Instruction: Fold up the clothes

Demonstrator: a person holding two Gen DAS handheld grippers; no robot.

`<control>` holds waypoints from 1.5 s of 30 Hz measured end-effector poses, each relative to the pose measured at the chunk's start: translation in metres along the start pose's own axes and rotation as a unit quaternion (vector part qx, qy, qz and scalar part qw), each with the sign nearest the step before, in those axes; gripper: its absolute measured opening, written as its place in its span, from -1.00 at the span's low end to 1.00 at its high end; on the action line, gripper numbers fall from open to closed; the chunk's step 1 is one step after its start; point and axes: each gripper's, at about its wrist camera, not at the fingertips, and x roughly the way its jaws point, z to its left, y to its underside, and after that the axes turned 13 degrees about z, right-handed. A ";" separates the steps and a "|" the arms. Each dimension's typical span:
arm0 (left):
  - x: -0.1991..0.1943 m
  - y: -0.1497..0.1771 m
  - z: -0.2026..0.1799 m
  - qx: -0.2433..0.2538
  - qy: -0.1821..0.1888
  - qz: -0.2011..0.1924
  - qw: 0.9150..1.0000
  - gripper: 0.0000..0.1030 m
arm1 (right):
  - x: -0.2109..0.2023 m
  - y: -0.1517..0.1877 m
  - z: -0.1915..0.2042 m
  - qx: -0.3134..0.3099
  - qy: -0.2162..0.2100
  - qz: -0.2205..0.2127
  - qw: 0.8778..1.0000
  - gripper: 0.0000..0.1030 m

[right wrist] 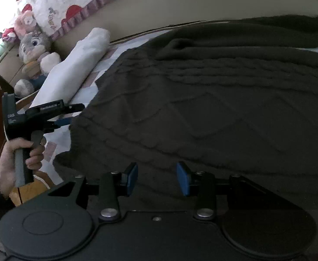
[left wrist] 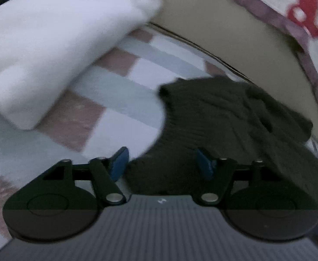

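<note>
A dark cable-knit sweater (right wrist: 213, 113) lies spread on the checked bedsheet (left wrist: 119, 117). In the left wrist view its left edge and a sleeve (left wrist: 235, 117) lie just ahead. My left gripper (left wrist: 162, 163) is open, its blue pads at the sweater's edge, nothing between them. It also shows in the right wrist view (right wrist: 67, 120), held by a hand at the sweater's left side. My right gripper (right wrist: 156, 179) is open over the sweater's near hem, empty.
A folded white garment (left wrist: 56, 43) lies on the bed to the left, also seen in the right wrist view (right wrist: 78, 65). A plush rabbit (right wrist: 33, 52) sits at the far left. A beige headboard (left wrist: 224, 32) and a printed pillow (left wrist: 311, 10) stand behind.
</note>
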 end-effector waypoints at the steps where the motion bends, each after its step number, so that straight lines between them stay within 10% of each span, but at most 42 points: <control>1: 0.002 0.003 -0.007 0.023 -0.008 -0.003 1.000 -0.84 | -0.001 0.003 -0.002 0.002 0.004 -0.002 1.000 -0.13; 6: -0.034 0.007 -0.017 0.067 -0.122 -0.078 0.987 -0.86 | -0.021 0.018 -0.015 0.018 0.032 -0.021 0.999 -0.13; 11: -0.036 0.014 -0.002 0.061 -0.142 -0.058 0.986 -0.88 | -0.061 0.052 -0.049 0.081 0.079 -0.079 0.990 -0.13; 21: -0.092 0.067 -0.049 0.130 0.010 -0.056 0.990 -0.69 | -0.112 0.107 -0.105 0.161 0.126 -0.093 0.974 0.03; 26: -0.105 0.095 -0.062 0.168 0.064 -0.025 0.983 -0.21 | -0.120 0.127 -0.117 0.206 0.137 -0.100 0.964 0.12; 41: -0.092 0.127 -0.091 0.205 0.090 0.040 0.974 0.24 | -0.108 0.131 -0.152 0.263 0.134 -0.098 0.950 0.41; 45: -0.068 0.135 -0.105 0.230 0.045 0.056 0.971 0.32 | -0.088 0.121 -0.156 0.260 0.151 -0.076 0.951 0.56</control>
